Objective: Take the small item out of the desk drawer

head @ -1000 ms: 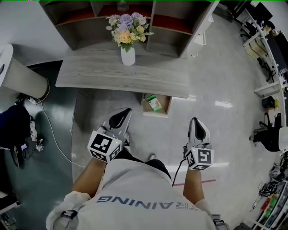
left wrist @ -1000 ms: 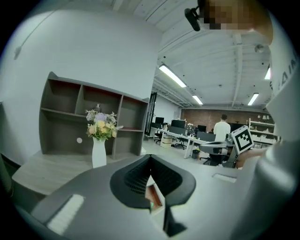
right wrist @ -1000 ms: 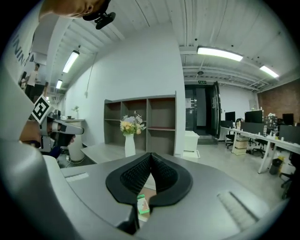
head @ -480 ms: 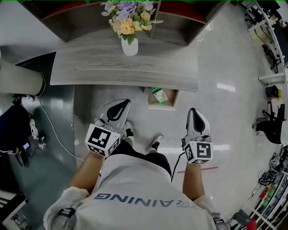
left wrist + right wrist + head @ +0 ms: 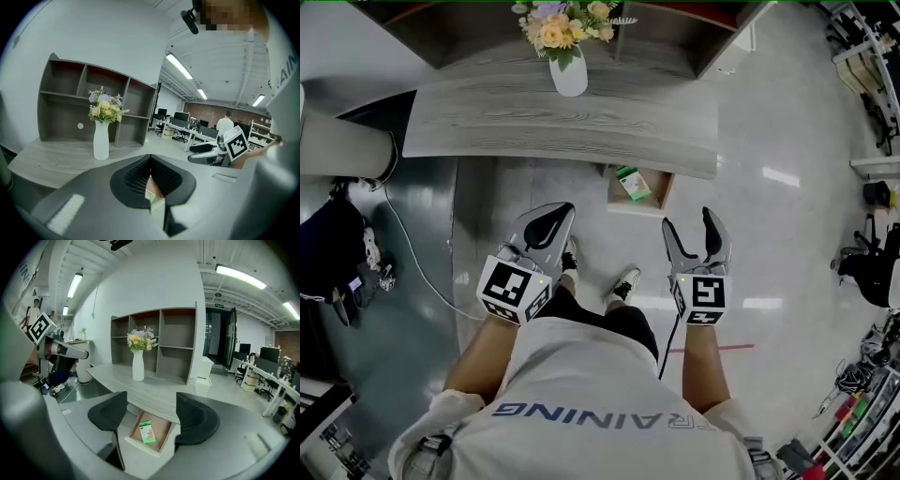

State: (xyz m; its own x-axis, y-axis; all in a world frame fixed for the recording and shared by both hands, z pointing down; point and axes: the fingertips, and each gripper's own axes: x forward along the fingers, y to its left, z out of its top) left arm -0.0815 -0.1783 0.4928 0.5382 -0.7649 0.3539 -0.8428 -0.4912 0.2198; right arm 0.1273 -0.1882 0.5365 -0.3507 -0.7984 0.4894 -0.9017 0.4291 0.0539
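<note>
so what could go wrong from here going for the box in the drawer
1. The box lies flat on the drawer floor, so the right gripper, its jaws opening with nothing between them, may skid over it or shove it rather than grip it.
2. The box sits close under the desk edge, so a steep approach could knock that edge.
3. A bump on the drawer's front might push it shut.

left gripper (image 5: 553, 223): jaws together, tips pointing forward and a bit to the right. right gripper (image 5: 692, 236): jaws opening, well apart, nothing between the pads. both bare forearms (image 5: 483, 361) stretched forward and down, side by side, grippers level with each other, marker cubes (image 5: 514, 291) facing up.
</note>
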